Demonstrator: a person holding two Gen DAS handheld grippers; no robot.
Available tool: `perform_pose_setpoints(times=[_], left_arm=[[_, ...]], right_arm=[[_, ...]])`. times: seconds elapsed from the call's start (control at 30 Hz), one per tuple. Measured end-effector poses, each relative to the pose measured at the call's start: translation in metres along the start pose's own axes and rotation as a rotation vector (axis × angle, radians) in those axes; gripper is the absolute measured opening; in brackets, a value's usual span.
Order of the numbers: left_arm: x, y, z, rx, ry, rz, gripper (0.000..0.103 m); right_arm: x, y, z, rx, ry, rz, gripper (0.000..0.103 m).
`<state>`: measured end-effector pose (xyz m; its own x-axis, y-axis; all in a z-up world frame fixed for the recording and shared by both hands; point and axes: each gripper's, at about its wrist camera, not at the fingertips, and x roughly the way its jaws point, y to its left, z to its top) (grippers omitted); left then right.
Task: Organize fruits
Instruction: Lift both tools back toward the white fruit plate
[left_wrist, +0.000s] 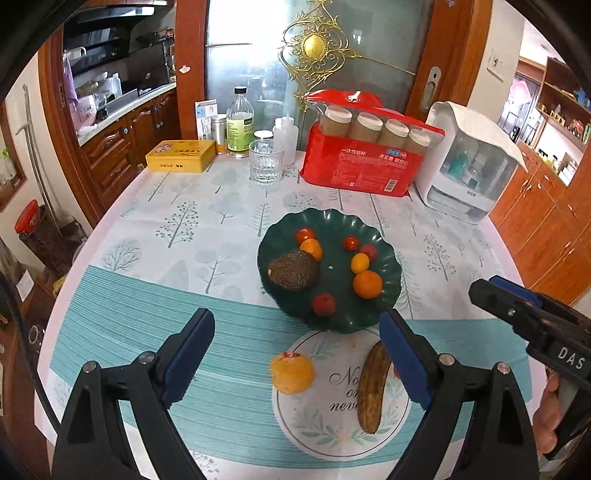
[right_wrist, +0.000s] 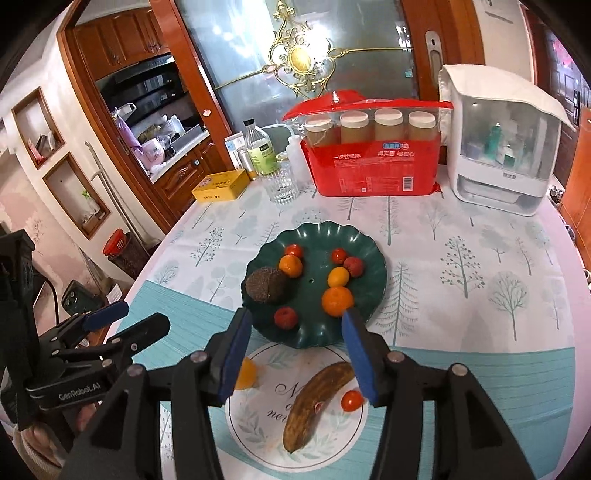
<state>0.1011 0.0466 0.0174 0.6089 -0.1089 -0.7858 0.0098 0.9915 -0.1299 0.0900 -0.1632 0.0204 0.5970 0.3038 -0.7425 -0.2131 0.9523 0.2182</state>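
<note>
A dark green scalloped plate (left_wrist: 384, 266) (right_wrist: 369, 251) holds an avocado (left_wrist: 293, 270) (right_wrist: 266, 285), several small oranges and several red fruits. In front of it on the tablecloth lie a yellow-orange fruit (left_wrist: 291, 373) (right_wrist: 245, 373), a browned banana (left_wrist: 373, 386) (right_wrist: 317, 398) and a cherry tomato (right_wrist: 351, 400). My left gripper (left_wrist: 295, 356) is open and empty, hovering above the loose fruit. My right gripper (right_wrist: 295, 350) is open and empty above the banana, near the plate's front rim. Each gripper shows in the other's view: the right gripper (left_wrist: 517, 306), the left gripper (right_wrist: 125, 321).
At the table's back stand a glass (left_wrist: 266, 162), a bottle (left_wrist: 240, 123), a yellow tin (left_wrist: 181, 156), a red pack of paper cups (left_wrist: 369, 155) and a white appliance (left_wrist: 472, 162). Wooden cabinets stand beside the table.
</note>
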Motion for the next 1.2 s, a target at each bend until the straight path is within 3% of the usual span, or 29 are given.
perform_pose_setpoints(times=[0.13,0.23,0.5,0.83,1.2], left_arm=[[-0.003,0.000,-0.011,0.027,-0.011,0.029,0.090],[0.000,0.000,-0.021,0.039,-0.014,0.035,0.090],[0.026,-0.001,-0.057,0.091,0.023,0.049,0.090],[0.081,0.014,-0.079,0.046,0.156,0.044,0.090],[0.139,0.021,-0.077,-0.006,0.304,0.024,0.090]], right_arm=[[-0.003,0.002,-0.015,-0.013,0.001,-0.023,0.053],[0.003,0.001,-0.031,-0.013,0.020,-0.039,0.061],[0.035,-0.003,-0.076,0.012,0.117,-0.068,0.061],[0.092,-0.007,-0.115,0.098,0.259,-0.101,0.061],[0.134,-0.007,-0.124,0.175,0.313,-0.192,0.061]])
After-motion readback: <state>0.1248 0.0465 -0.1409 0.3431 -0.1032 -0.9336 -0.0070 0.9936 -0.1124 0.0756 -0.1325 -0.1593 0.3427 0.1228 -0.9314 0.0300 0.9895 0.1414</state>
